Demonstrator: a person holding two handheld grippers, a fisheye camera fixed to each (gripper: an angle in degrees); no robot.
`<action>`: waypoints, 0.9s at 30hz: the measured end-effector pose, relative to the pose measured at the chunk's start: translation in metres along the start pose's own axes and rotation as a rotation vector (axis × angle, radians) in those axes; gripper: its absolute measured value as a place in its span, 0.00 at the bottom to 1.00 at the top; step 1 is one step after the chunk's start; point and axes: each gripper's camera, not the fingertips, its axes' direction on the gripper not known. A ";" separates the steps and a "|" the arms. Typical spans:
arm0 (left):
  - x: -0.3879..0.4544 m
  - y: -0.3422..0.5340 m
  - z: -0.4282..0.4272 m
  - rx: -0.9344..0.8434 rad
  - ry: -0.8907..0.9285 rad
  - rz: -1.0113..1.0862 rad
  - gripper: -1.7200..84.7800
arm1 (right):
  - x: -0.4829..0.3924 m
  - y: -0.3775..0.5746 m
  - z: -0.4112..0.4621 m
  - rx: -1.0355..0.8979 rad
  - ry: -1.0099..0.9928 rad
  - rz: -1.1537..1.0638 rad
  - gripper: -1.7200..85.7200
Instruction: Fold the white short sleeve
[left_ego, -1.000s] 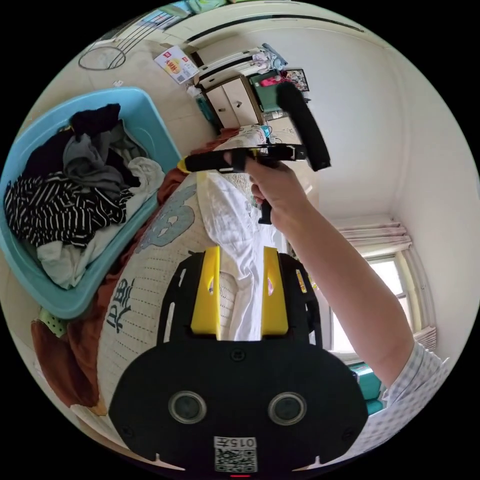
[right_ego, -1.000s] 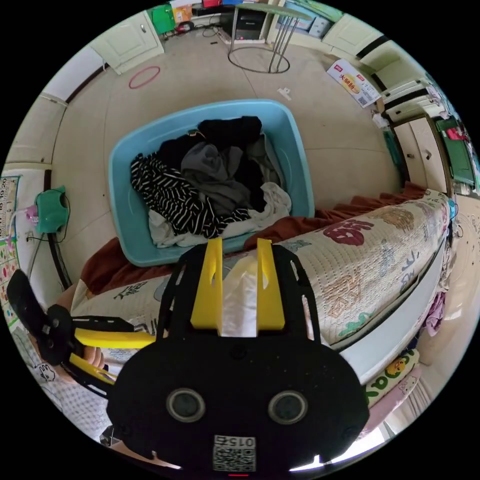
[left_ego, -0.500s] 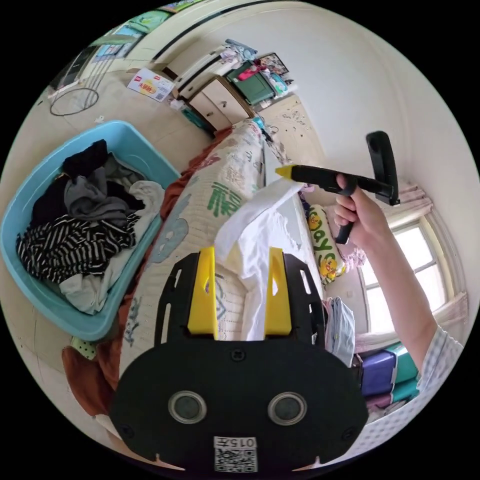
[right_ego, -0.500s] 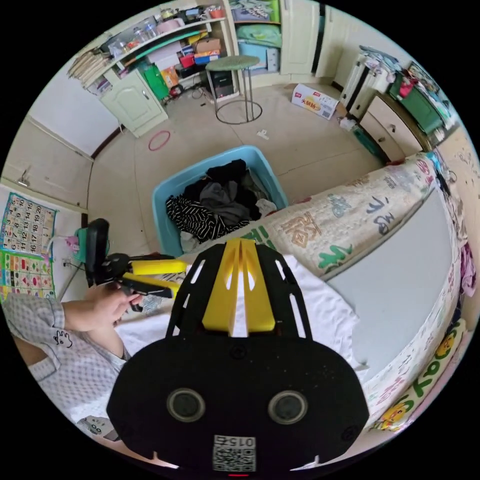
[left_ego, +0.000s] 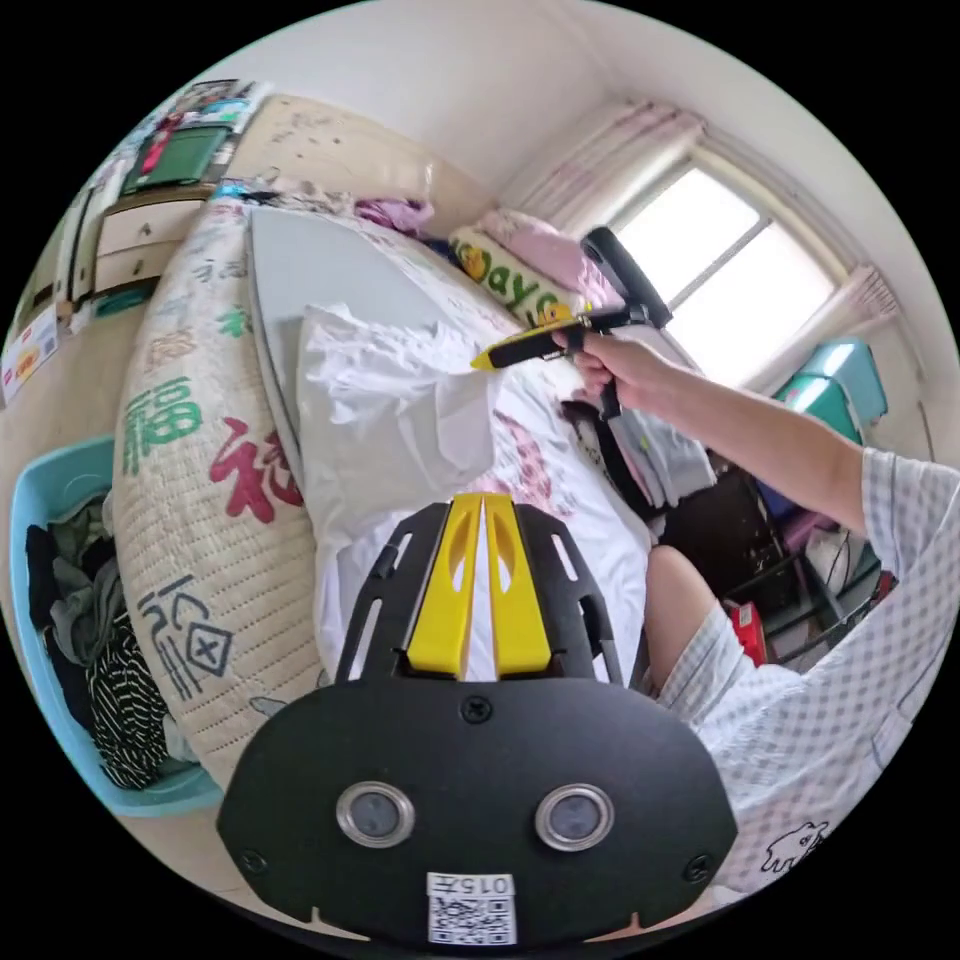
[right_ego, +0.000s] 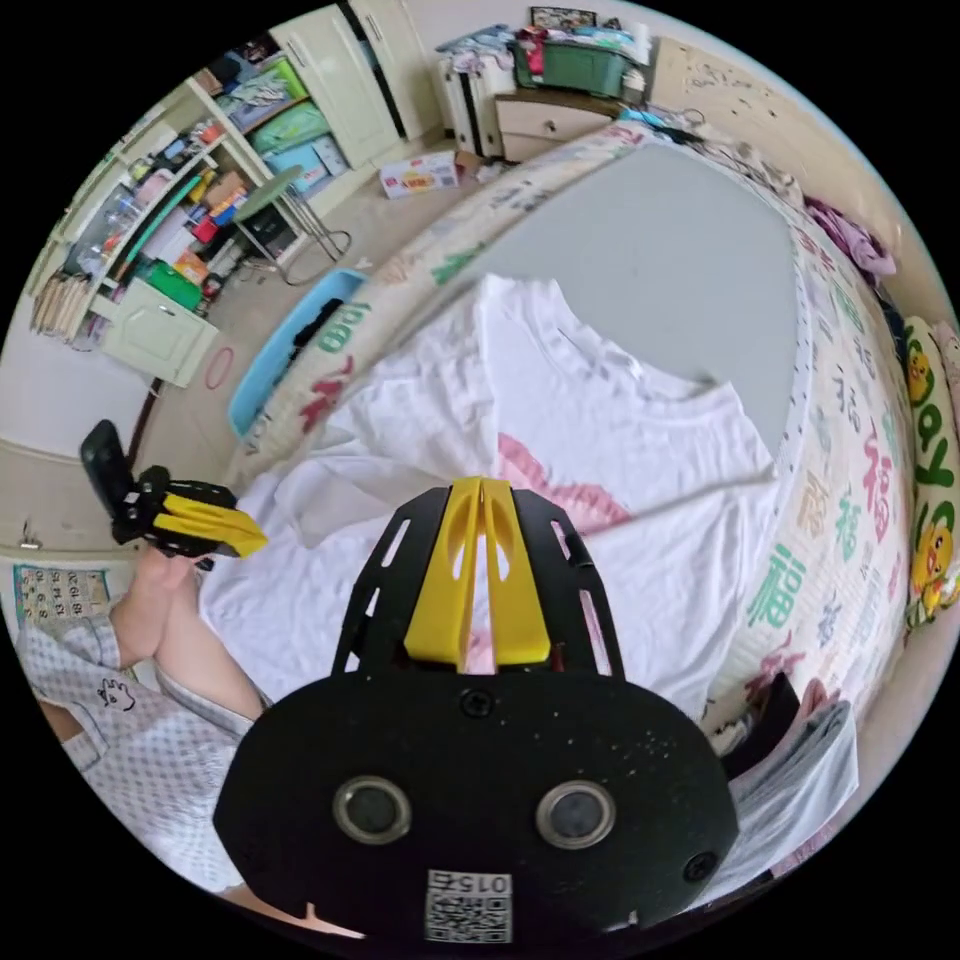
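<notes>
Right gripper view: we've got the white short sleeve spread on the bed (collar toward 12 o'clock), both grippers pinched closed, no folds yet.

A white tee with a pink print lies on a cream mat lettered in green and red, beside a light-blue basket of black, grey and striped clothes, both grippers' jaws yellow.

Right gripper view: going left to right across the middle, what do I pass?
Left gripper → white short sleeve spread on the bed → patterned mat → yellow plush pillow.
</notes>
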 end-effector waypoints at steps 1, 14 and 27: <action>0.005 -0.004 0.002 0.001 -0.019 0.010 0.02 | 0.011 0.005 0.009 -0.049 0.042 0.018 0.01; -0.012 -0.059 -0.020 0.025 -0.041 -0.014 0.09 | -0.013 0.022 0.013 0.037 -0.117 -0.146 0.08; 0.048 -0.124 0.026 -0.077 -0.266 0.026 0.14 | 0.056 0.050 0.027 0.018 -0.033 -0.032 0.13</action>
